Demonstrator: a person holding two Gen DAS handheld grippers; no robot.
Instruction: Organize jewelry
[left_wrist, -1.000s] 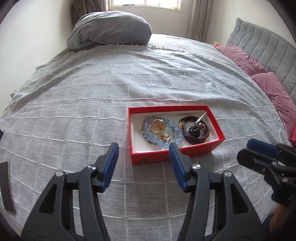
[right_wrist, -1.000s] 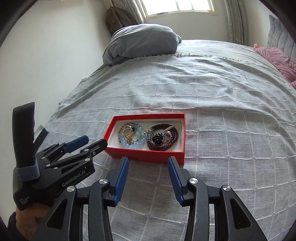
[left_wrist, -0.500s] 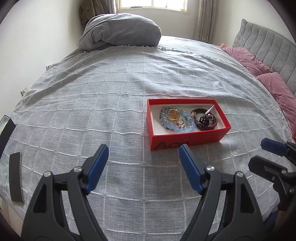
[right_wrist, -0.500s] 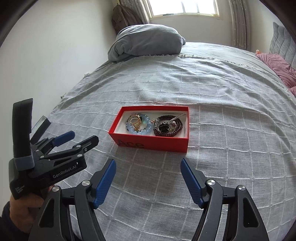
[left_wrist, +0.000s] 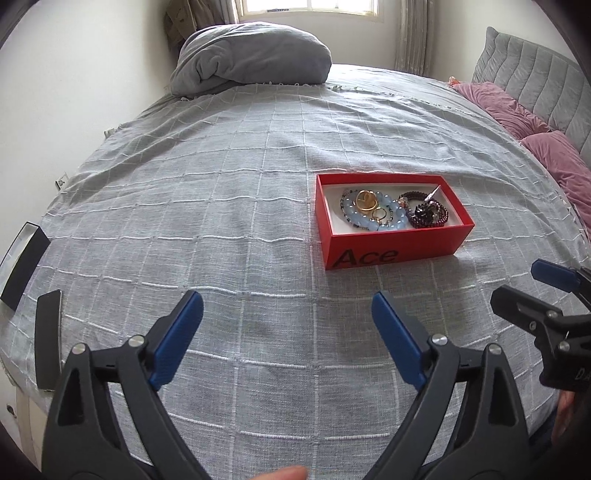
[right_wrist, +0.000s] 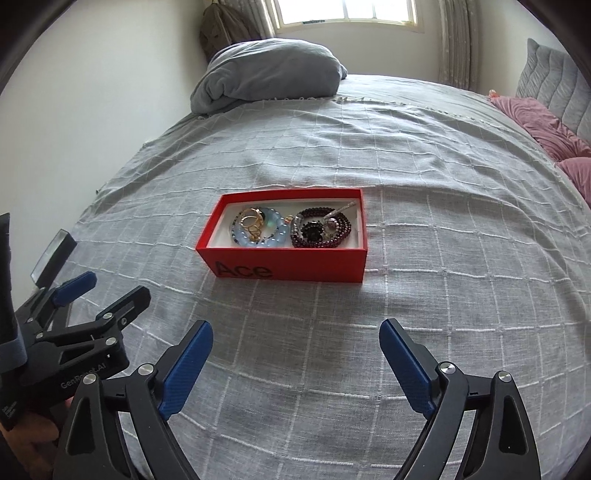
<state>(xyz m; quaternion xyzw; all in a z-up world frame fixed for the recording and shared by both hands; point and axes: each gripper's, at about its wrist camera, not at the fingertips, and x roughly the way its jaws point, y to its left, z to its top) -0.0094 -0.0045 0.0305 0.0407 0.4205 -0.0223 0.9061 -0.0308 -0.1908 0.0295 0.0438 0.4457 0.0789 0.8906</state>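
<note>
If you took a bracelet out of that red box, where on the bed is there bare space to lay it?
Bare bedspread lies between the red box and both open grippers, and left of the box. Inside, the blue bracelet and dark red bracelet crowd it.

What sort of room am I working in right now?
Almost certainly a bedroom. The red box of jewelry sits on a bed with a gray checked bedspread, pink pillows lie against a padded gray headboard, and a folded gray duvet is heaped under the window.
</note>
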